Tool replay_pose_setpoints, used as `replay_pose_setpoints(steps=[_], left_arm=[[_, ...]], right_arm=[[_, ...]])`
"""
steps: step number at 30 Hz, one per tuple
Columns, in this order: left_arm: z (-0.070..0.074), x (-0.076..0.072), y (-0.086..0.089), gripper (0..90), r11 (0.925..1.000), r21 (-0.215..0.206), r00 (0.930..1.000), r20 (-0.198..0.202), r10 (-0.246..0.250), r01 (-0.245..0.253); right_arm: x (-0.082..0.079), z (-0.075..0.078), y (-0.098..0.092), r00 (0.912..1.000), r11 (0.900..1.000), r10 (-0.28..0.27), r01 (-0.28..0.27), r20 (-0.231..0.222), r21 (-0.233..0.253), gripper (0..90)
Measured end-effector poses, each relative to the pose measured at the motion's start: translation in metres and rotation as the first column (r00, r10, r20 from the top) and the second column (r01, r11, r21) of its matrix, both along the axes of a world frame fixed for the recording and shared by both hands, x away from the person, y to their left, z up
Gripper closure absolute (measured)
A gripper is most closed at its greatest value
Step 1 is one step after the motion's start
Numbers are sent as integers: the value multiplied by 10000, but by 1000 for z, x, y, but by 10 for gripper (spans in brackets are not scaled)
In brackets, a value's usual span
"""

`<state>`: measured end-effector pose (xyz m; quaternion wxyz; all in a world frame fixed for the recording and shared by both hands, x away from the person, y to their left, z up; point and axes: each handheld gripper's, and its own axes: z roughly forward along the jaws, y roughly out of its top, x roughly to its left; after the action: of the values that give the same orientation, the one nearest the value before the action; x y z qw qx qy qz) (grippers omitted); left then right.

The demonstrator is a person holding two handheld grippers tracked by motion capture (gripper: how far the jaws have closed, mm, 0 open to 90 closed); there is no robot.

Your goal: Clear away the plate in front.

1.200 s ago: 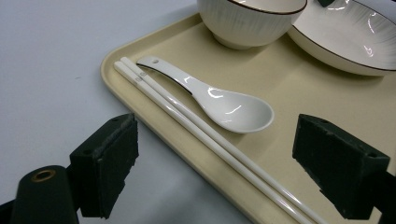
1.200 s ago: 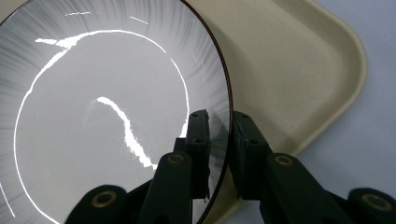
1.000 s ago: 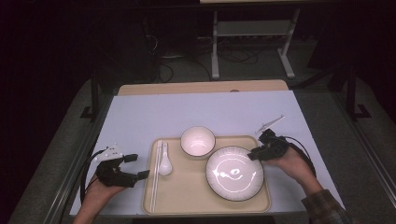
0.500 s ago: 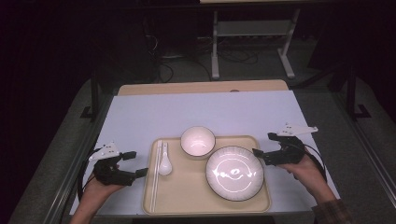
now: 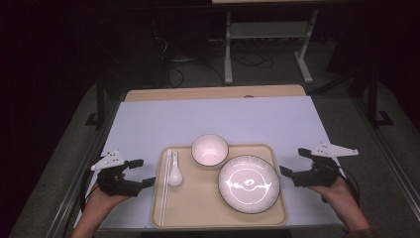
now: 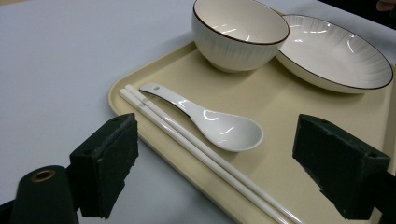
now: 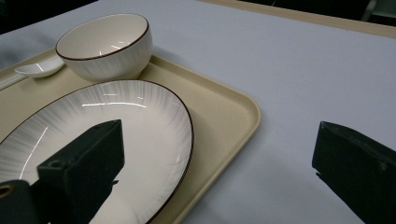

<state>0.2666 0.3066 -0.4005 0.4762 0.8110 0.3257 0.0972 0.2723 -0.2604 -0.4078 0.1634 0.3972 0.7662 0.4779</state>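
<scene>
The left gripper [image 5: 141, 172] rests on the white table cover [image 5: 218, 119] at about 9 o'clock from the tray [image 5: 198, 218], its jaws spread wide and holding nothing. In the left gripper view, one jaw stands over the bare cover and the other over the tray's floor, with the tray's left rim, the chopsticks [image 6: 201, 154] and the spoon [image 6: 219, 126] lying between them, none of them touched. The right gripper [image 5: 293, 163] sits at about 3 o'clock from the tray, just beside its right rim, jaws likewise wide apart and empty. In the right gripper view, one jaw hangs over the plate [image 7: 116, 135] and the other over the cover, the tray's rounded corner between them.

There is one tray, beige and shallow, near the front edge of the table. On it lie four kinds of ware: one bowl [image 5: 210, 150] at 12 o'clock, one plate [image 5: 248, 183] at roughly 4 o'clock, one white spoon [image 5: 174, 174] at 9 o'clock with its bowl end toward the person, and one pair of white chopsticks [image 5: 165, 188], two sticks side by side, along the left rim just outside the spoon. The bowl and plate both carry a dark rim and fine grey streaks; the bowl stands right against the plate's far edge. Two hands come in from the bottom of the high view, one on each gripper.
</scene>
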Motion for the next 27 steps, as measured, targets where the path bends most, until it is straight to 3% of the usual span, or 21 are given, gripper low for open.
replay_pose_setpoints(steps=[12,27], left_arm=[[-1,-3,6,133,9999,-143,9999,172,-14,17],[-1,-4,10,133,9998,-197,9997,217,82,-78]], right_arm=[[-19,-9,-15,9984,9985,-539,539,-138,3,10],[-22,-10,-20,9981,9981,-610,610,-86,12,10]])
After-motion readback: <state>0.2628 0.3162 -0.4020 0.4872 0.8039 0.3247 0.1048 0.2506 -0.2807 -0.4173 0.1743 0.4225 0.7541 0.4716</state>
